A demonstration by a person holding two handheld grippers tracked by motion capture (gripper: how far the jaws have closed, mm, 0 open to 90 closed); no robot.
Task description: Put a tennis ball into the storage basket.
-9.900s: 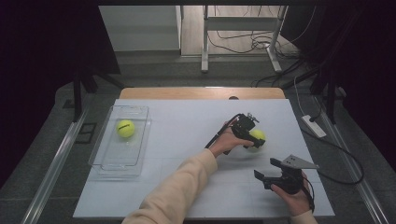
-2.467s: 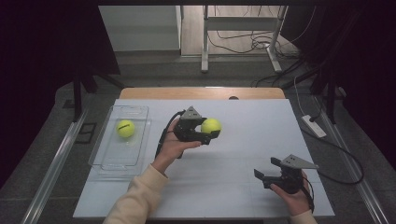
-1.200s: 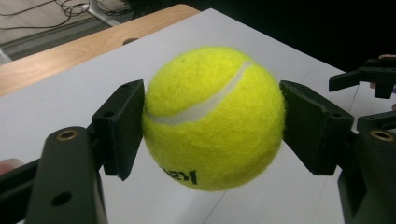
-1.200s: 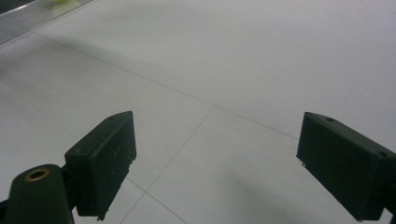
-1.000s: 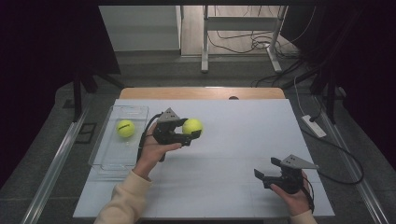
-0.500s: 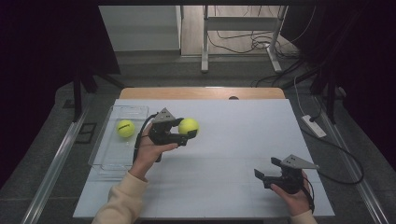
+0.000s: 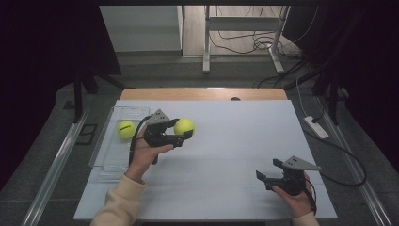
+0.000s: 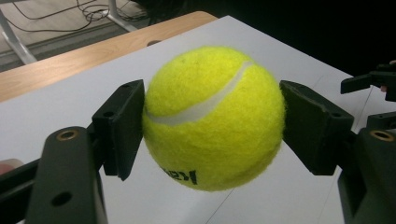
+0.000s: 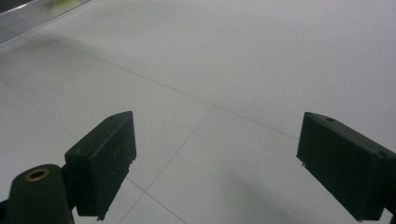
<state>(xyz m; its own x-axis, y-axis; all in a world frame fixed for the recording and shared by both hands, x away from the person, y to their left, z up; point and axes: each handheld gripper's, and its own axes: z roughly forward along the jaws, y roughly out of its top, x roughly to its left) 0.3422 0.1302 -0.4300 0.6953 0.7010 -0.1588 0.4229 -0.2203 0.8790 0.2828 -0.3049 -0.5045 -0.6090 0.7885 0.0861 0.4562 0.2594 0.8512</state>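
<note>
In the high view, the left gripper [image 7: 187, 135] sits left of centre in the frame, held up in the person's left hand [image 7: 143, 157], and its jaws are clamped on a yellow tennis ball [image 7: 184, 126]. The left gripper view shows this close up: the tennis ball [image 8: 213, 117] is in the middle of the frame, one black pad [image 8: 120, 126] pressed against each side, with the white table [image 8: 56, 112] behind it. Just to the left of that gripper in the high view, a second tennis ball [image 7: 126, 129] lies in the upper part of a clear tray [image 7: 108, 162] at the table's left edge. Whether the held ball hangs above the tabletop or brushes it is hard to judge from here. The right gripper [image 7: 265, 179] rests in the lower right of the high view, in the person's right hand [image 7: 296, 197], well apart from both balls. In the right gripper view its jaws stand wide apart with bare table between them.
</note>
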